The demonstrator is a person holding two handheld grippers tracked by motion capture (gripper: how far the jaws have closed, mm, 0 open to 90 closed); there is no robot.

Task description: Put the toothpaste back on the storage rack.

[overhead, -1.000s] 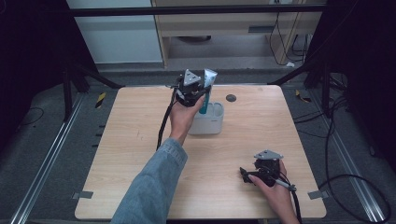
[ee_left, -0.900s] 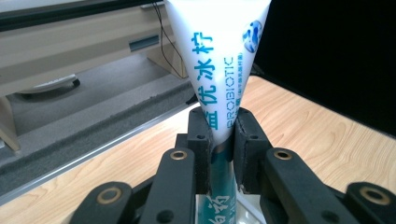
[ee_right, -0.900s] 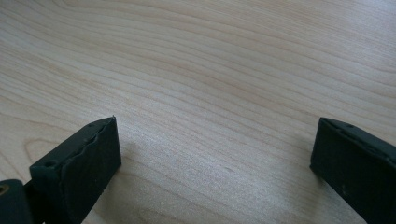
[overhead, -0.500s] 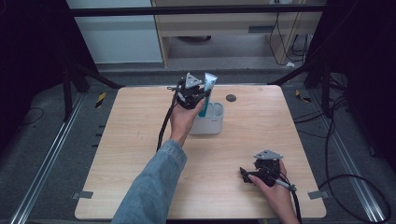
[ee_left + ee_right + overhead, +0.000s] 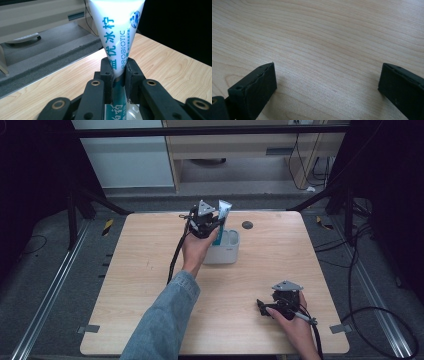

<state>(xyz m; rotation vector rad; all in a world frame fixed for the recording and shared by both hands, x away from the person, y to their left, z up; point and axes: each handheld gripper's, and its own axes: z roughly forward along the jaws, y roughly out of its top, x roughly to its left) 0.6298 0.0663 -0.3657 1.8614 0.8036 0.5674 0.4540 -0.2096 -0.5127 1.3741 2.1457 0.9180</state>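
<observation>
The toothpaste tube stands upright w/ its lower end inside the white holder near the far edge of the table, and the left gripper has its jaws closed tight on the tube's middle. The step in hand looks like placing the tube in the holder; next move prob. needs opening the jaws and lifting straight up so the tube does not tip. The right gripper rests wide open and empty at the near right.
</observation>
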